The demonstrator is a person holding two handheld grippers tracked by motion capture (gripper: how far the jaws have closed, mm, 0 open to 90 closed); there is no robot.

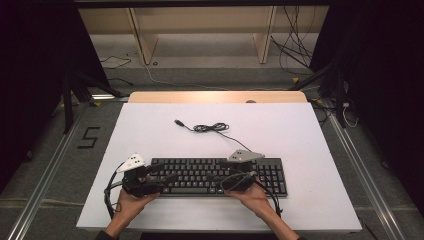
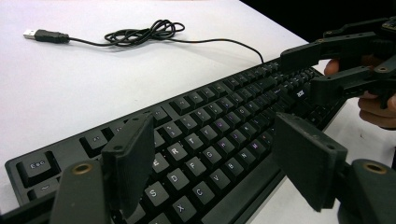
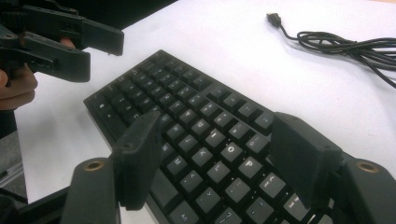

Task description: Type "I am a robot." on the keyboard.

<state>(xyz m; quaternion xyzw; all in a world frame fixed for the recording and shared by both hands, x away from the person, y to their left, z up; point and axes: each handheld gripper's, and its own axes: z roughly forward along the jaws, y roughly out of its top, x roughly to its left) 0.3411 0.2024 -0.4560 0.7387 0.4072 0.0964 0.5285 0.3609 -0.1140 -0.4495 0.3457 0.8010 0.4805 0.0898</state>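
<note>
Left gripper view: the left gripper [image 2: 212,156] is held wide open just above the black keyboard [image 2: 196,135], nothing clamped between its jaws. The right gripper [image 3: 219,158] is likewise spread wide over the keys, gripping nothing. Seen from the high view, the keyboard [image 1: 220,175] lies flat near the front edge of the white table [image 1: 310,150]. Behind it, its coiled cable [image 1: 212,128] and USB plug [image 1: 178,122] are laid out.
</note>
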